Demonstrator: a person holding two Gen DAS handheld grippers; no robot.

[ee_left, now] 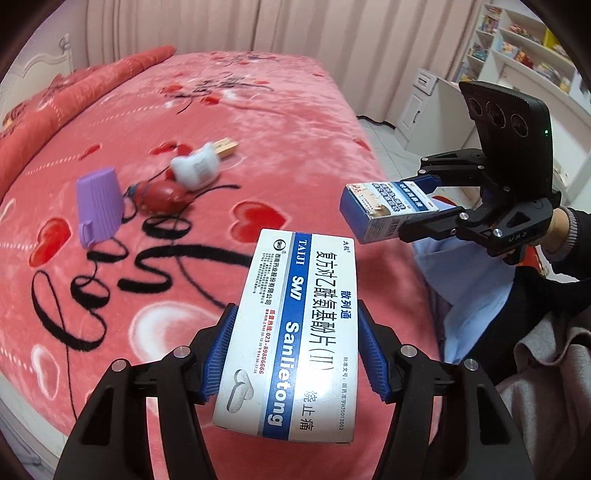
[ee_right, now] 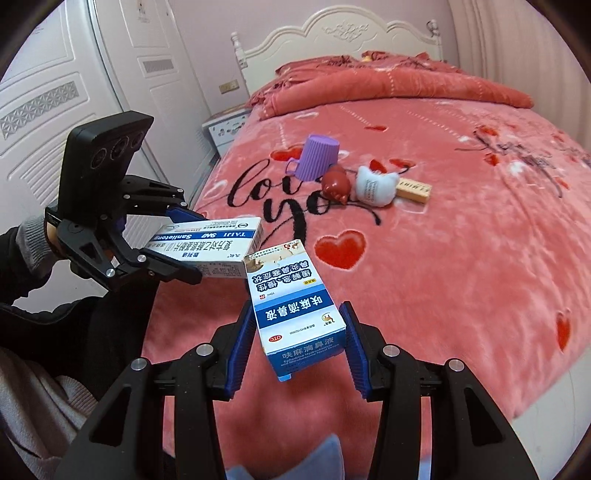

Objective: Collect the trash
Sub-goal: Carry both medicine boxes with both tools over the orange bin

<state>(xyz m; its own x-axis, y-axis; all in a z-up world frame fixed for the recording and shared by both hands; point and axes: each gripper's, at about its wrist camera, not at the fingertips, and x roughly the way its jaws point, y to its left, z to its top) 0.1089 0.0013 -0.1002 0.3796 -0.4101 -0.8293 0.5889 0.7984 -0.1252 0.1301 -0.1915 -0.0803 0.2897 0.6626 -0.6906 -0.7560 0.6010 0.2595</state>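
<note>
Bedroom w/ a pink fleece blanket [ee_left: 295, 122] over the bed, red hearts and black script on it. Nearest in left wrist view: left gripper [ee_left: 295, 354] clenched on a white medicine box [ee_left: 295, 332], flat, w/ a blue stripe reading "Sanlietong"; blue pads press both long edges, box held up off the blanket. To its right, right gripper [ee_right: 295, 343] grips a smaller blue-and-white nasal-drop box [ee_right: 295, 306] by its sides, also in the air, near the bed's edge. Box ends toward each camera are cut off by the fingers; small print too fine to read. Person's sleeves and a grey garment show at frame edges.

Farther on, mid-bed, a cluster: purple ribbed cup [ee_right: 317, 157] on its side, red-brown toy [ee_right: 336, 184] just beside it, white plush item [ee_right: 376, 184] blurred in left view, wooden block [ee_right: 413, 190] touching it. Beyond: rolled red quilt [ee_right: 369, 85], white headboard [ee_right: 340, 33], curtains, shelves.
</note>
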